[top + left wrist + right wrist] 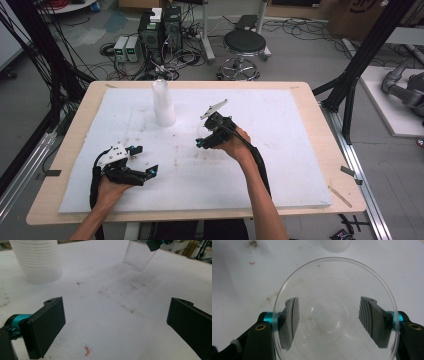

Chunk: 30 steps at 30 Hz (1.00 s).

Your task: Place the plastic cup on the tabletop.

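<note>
Clear plastic cup (335, 312) is seen clamped between the two black jaws of the right gripper (206, 136), its round open mouth turned toward the right gripper view's camera and the pads pressed against its outer wall on either side. In the left gripper view the same cup (138, 255) is seen held just above the white foam sheet (112, 322), slightly tilted, with its base close to the sheet; whether it touches cannot be told. In the high view the right gripper is found near the middle of the sheet (280, 165). A stack of clear plastic cups (163, 103) is stood upright on the sheet, to the left of the held cup and farther from the person, apart from it, with bare foam left between them. The left gripper (141, 161) is held low over the near left part of the sheet, its jaws spread wide with nothing between them. A small orange scrap (87, 351) is seen on the foam just ahead of those jaws. Wide bare foam is left to the right of the held cup and toward the near edge. A strip of wooden tabletop (335, 150) is left bare around the sheet on all sides.
</note>
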Each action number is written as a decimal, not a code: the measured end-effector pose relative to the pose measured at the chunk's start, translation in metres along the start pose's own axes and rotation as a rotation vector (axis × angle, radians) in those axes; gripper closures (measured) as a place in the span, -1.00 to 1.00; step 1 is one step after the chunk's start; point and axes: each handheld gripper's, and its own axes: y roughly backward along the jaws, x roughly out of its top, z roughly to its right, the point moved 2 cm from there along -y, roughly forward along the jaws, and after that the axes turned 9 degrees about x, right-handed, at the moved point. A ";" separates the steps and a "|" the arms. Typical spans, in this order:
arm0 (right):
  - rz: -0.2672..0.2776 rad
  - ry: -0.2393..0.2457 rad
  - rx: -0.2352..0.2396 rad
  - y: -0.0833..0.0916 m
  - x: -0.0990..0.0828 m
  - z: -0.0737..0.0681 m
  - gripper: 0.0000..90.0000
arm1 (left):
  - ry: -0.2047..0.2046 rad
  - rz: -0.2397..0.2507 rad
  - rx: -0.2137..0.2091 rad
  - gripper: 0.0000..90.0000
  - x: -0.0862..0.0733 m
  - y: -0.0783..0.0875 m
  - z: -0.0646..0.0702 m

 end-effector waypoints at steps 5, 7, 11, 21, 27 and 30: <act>-0.049 -0.004 -0.005 -0.016 0.000 -0.001 -0.26 | -0.003 0.001 -0.006 -0.96 0.000 0.000 0.000; -0.072 0.005 -0.011 -0.022 0.000 -0.002 -0.26 | -0.001 0.000 -0.007 -0.96 0.000 0.000 0.000; -0.086 0.009 -0.023 -0.032 0.001 -0.002 -0.26 | 0.000 0.001 -0.008 -0.96 0.000 0.000 0.000; -0.056 0.004 -0.024 -0.036 0.002 -0.002 -0.27 | -0.002 0.000 -0.009 -0.96 0.000 0.000 0.000; -0.062 0.011 -0.035 -0.040 0.001 -0.002 -0.51 | -0.006 0.000 -0.009 -0.96 0.000 0.000 0.000; -0.073 0.020 -0.042 -0.044 0.000 -0.002 -0.58 | -0.004 0.000 -0.010 -0.96 0.000 0.000 0.000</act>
